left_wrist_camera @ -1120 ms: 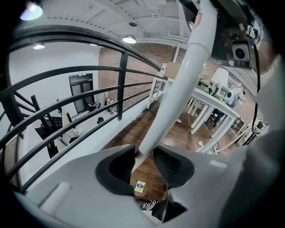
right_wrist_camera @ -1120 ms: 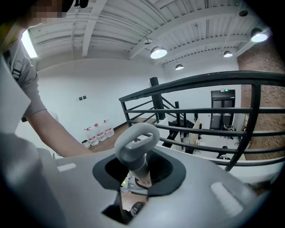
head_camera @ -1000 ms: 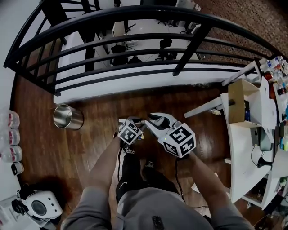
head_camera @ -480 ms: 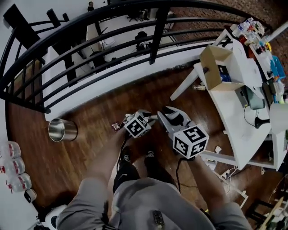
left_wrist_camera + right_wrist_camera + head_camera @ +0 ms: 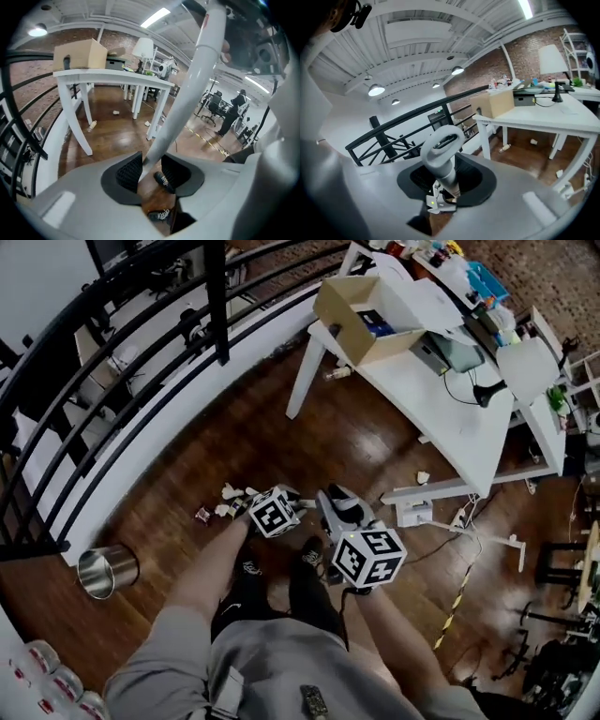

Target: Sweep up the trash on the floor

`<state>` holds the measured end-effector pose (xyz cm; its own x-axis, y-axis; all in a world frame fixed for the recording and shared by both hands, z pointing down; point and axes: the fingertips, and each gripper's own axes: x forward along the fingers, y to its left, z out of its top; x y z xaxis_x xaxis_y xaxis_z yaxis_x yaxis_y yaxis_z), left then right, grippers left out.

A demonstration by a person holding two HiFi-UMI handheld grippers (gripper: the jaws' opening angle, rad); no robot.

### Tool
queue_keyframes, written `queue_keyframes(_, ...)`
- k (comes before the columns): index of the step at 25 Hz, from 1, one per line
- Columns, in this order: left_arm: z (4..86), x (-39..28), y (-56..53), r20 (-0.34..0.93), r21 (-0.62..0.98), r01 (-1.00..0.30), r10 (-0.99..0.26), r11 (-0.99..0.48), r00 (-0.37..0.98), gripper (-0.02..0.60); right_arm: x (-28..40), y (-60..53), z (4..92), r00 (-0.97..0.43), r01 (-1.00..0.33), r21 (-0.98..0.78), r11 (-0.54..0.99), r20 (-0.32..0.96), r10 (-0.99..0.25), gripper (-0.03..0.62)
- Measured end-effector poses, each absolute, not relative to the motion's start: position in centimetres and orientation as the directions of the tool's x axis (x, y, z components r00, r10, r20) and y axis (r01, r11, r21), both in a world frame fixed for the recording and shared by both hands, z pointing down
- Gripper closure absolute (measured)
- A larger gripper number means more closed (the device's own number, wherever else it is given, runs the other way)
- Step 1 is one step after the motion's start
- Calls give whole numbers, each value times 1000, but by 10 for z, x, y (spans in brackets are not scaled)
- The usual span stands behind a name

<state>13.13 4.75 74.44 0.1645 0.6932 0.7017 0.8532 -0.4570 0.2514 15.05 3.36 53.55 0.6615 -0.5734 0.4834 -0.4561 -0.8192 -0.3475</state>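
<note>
Where the person stands on the dark wood floor point(image 5: 234, 437), both tools are in hand, though neither working end is in view.

**Left gripper** point(image 5: 151, 169): jaws narrow, clamped on a white pole point(image 5: 187, 93) that rises up and away between the ribbed pads.

**Right gripper** point(image 5: 446, 180): jaws set about a grey loop-ended handle point(image 5: 440, 150). They are opening a little at this instant, with the handle between them.

**Step in hand (judged):** carrying the two tools round to face the litter; no stroke has begun.

**How to do the step well:**
- The right-hand hold should be firm before the tool is lowered, since a slack handle will twist.
- The collecting tool should go flat to the boards on the near side of the litter.
- The pole should then draw the pieces toward it in short, low strokes, because paper this light will likely skid or flip under a hard push.

**Trash** point(image 5: 230, 495):
- A loose cluster of small, pale, crumpled scraps lies on the floor just beyond the left gripper, between the person's feet and the white base of the railing.
- One stray scrap point(image 5: 424, 477) lies well apart, near the foot of the white table point(image 5: 450, 418).
- More bits show under that table in the gripper views.
- A steel bin point(image 5: 106, 570) stands on the floor by the railing.
</note>
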Motion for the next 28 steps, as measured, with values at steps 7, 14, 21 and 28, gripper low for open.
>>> queue_keyframes(7,761,100,52,734,272,863,671,-426,100,446,123,58,551,685,-350,-423,-836,492,-537,501)
queue_keyframes(14,757,86,16,758,277,845,645,-457,100,446,110,13,547,651,-421,-424,-802,475,-592,494)
queue_keyframes(21,753,80,-33,791,249,819,597,-517,136,447,106,-19,547,617,-449,-433,-781,482,-622,503)
queue_keyframes(28,710,105,-66,751,217,767,605,-603,263,446,122,-58,501,590,-581,-363,-728,428,-684,508)
